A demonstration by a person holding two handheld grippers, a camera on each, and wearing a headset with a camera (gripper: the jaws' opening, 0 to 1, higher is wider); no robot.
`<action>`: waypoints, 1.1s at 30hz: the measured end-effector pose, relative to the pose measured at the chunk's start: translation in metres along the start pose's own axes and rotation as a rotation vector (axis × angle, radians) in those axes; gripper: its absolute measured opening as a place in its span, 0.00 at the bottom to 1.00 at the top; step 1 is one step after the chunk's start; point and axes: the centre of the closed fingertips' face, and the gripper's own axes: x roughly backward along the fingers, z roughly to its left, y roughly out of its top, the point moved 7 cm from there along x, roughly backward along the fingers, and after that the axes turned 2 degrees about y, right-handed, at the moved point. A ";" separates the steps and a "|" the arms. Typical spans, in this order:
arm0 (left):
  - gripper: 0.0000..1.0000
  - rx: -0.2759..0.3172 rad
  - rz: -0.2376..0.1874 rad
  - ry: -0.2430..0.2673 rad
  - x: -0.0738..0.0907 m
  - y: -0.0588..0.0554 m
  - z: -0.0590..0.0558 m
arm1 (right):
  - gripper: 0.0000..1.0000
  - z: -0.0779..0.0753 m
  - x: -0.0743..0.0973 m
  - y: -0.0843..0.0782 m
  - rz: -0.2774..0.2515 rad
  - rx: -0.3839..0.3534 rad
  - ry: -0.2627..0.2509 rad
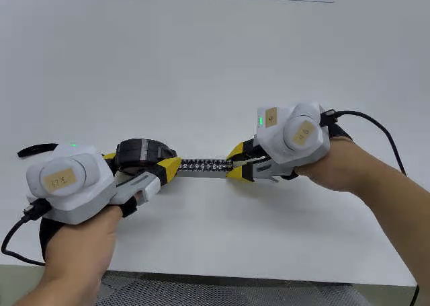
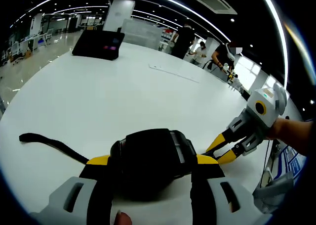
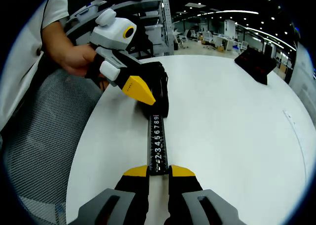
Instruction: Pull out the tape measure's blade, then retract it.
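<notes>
The right claw (image 3: 159,171) is pressed together on the end of the blade (image 3: 157,141). The blade runs straight ahead of it to the case (image 3: 160,86). There the left claw (image 1: 140,161) pinches the case from both sides.

Only a short piece of blade is out between the two claws, so I judge that the pull-out step is in hand. One moment cannot exclude that it is the return. The next move asks the right claw to draw away in line with the blade, with the left claw steady.

The hook is hidden between the right tips, and the left jaws cover the lock of the case. I cannot tell if the case rests on the worktop (image 1: 201,64). Beside the left claw, on the side away from the right one, lies a black strap (image 2: 49,143).
</notes>
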 end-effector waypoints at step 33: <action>0.59 0.017 -0.002 -0.019 0.000 0.000 0.001 | 0.11 -0.002 -0.036 0.033 -0.080 -0.051 0.031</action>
